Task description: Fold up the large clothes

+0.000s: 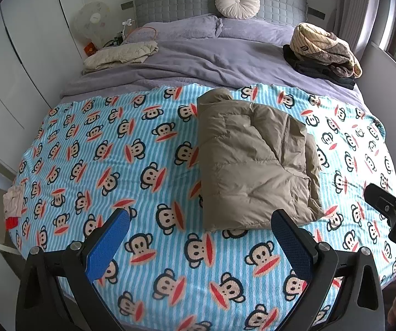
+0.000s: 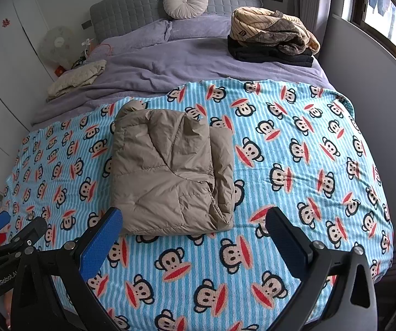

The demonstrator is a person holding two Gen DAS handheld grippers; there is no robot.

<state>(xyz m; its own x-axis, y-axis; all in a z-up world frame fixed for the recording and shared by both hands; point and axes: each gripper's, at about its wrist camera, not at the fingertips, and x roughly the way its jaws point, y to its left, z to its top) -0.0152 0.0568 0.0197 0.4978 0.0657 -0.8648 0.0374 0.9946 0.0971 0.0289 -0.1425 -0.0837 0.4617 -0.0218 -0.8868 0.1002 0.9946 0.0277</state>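
I see the bed covered at the near end by a fleecy blue-striped blanket (image 1: 148, 149) printed with cartoon monkey faces, and beyond it a soft lilac duvet (image 1: 198, 58) rumpled up to a quilted grey headboard (image 1: 184, 2). In the middle of the blanket lies the tan puffer jacket (image 1: 255, 162), folded into a plump, quilted rectangle with its layered edges on the right side. A stack of folded clothes (image 2: 272, 38), striped cream over black, sits at the far right corner of the duvet; a cream quilted garment (image 2: 76, 78) lies at the far left. A round pleated cushion (image 1: 238, 1) leans on the headboard. My left gripper (image 1: 200, 237) and right gripper (image 2: 195, 234) both hover just short of the jacket, blue-padded fingers (image 2: 101, 245) spread wide apart, holding nothing.
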